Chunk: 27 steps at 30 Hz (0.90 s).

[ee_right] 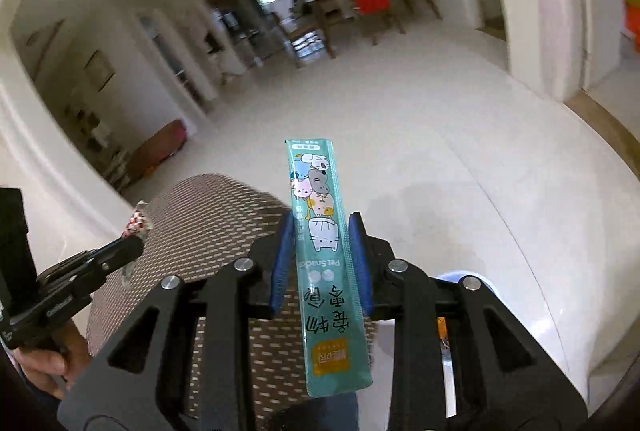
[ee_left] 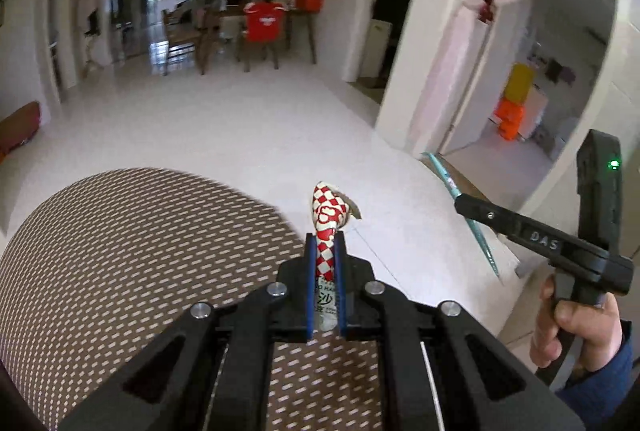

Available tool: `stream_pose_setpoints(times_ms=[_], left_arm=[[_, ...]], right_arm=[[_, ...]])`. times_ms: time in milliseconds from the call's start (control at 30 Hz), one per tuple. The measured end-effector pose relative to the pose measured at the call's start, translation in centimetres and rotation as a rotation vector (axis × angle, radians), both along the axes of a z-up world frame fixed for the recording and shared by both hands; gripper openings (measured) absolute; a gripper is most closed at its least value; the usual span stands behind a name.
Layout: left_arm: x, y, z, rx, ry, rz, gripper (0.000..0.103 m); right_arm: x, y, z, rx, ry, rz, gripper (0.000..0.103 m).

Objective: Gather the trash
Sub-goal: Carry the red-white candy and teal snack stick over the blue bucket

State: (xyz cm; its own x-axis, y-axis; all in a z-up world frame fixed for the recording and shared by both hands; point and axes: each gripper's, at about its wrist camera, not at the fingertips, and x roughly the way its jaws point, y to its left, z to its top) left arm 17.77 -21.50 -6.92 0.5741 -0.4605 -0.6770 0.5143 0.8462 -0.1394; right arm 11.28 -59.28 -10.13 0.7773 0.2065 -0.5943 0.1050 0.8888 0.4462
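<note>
My left gripper [ee_left: 325, 245] is shut on a red-and-white checkered wrapper [ee_left: 329, 221] that sticks up from between its blue pads, above a round brown woven seat [ee_left: 120, 251]. My right gripper [ee_right: 322, 231] is shut on a long teal pet-snack sachet [ee_right: 320, 231] that stands upright between its blue pads. In the left wrist view the right gripper [ee_left: 464, 201] is at the right with the sachet [ee_left: 456, 191] edge-on. In the right wrist view the left gripper [ee_right: 136, 245] is at the left with the checkered wrapper [ee_right: 136, 223].
The white tiled floor [ee_left: 240, 119] stretches ahead. A table with chairs, one draped in red cloth [ee_left: 264, 19], stands at the far wall. A doorway [ee_left: 532, 71] opens on the right. A pale blue rim [ee_right: 460, 277] shows below my right gripper.
</note>
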Motion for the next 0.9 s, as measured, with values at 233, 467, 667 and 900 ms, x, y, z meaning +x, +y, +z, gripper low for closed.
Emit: stream_pose_setpoints(times_ms=[233,467,667,900], left_arm=[[1.1,-7.0,-1.6,0.024,0.040,-0.106,0.008],[2.6,-11.1,-4.9,0.051,0.133,-0.174,0.008],[4.0,-15.3,-8.3,0.097,0.224,-0.202,0.008],[6.2,-18.1,-12.7,0.152,0.355,-0.205,0.008]], right_arm=[[-0.8,-4.2,-2.5,0.031,0.051,-0.081,0.028],[-0.2,-6.5,-4.8,0.066,0.107,-0.132,0.028],[0.0,-8.4,-7.2,0.106,0.161,-0.173,0.028],[1.4,-9.9,-10.6,0.162,0.229,-0.191,0.029]])
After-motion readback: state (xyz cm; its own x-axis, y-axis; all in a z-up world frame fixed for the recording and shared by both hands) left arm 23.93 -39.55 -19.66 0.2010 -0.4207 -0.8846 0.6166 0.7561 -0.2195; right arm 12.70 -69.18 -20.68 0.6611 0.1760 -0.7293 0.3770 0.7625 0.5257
